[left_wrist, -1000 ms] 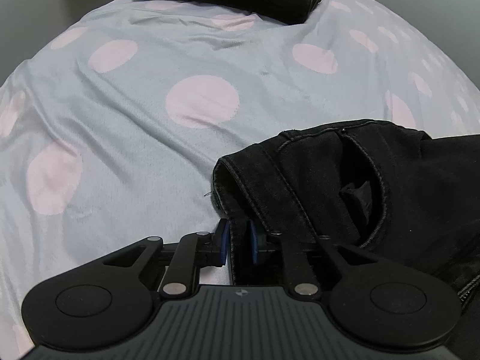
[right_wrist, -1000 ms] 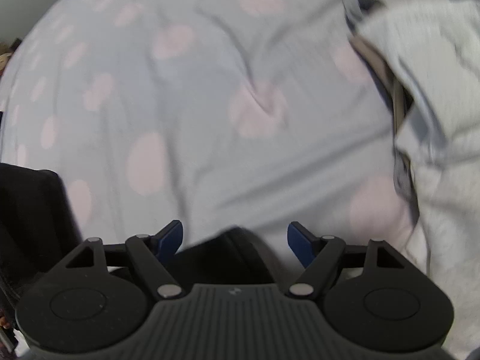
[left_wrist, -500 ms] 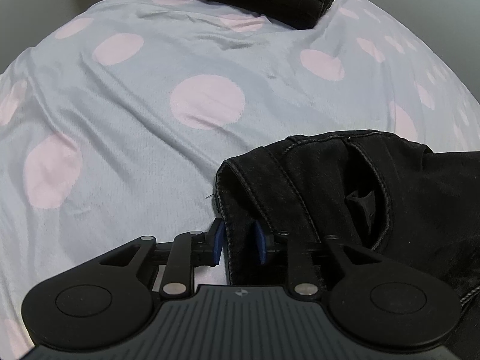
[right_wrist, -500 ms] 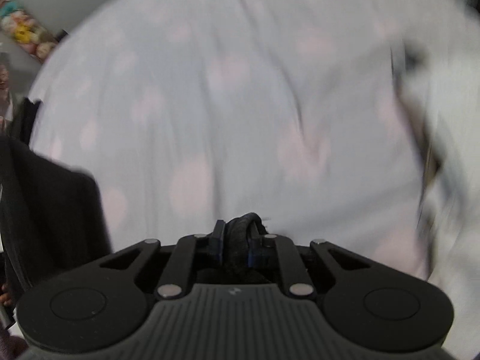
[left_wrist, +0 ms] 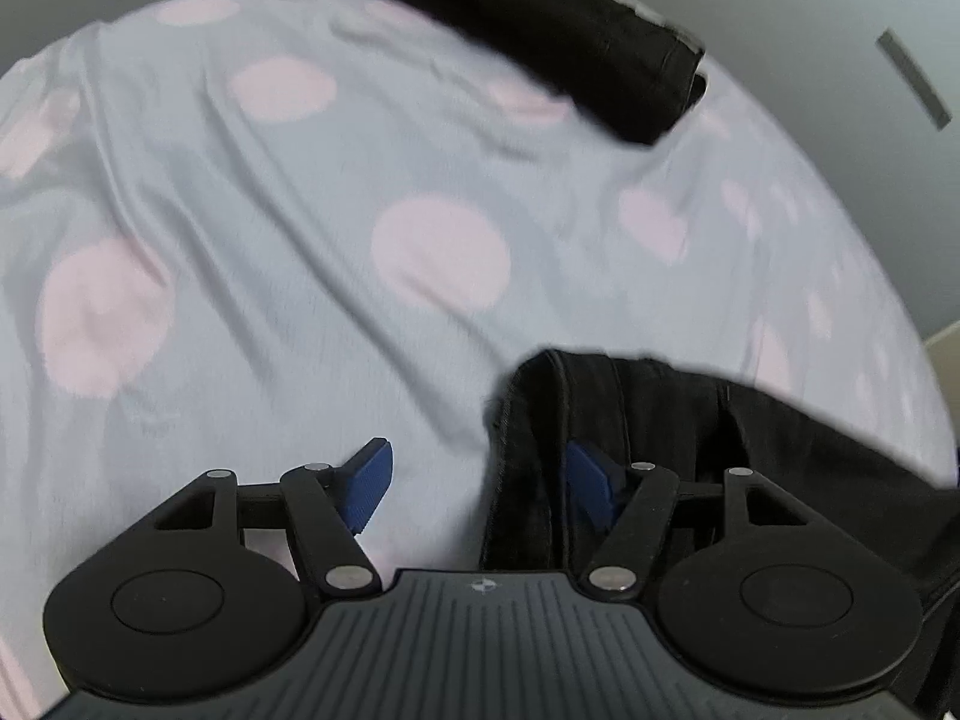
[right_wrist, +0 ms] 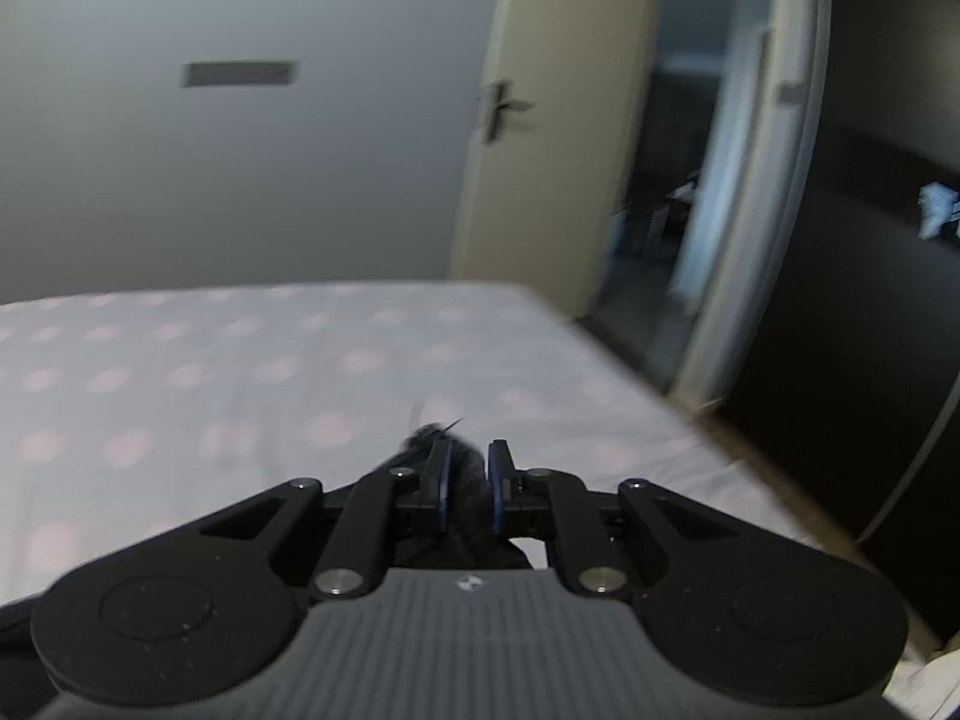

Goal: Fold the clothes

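Bedsheet (left_wrist: 252, 312): black jeans (left_wrist: 690, 420) between opening left tool (left_wrist: 480, 480).

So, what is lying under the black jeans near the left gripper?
Under the black jeans only the dotted bedsheet shows, spreading out on all sides. The left gripper is opening around their edge. Whatever lies directly beneath the denim is covered.

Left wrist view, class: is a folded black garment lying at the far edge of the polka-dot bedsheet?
Yes: a folded black garment lies on the far edge of the bedsheet.
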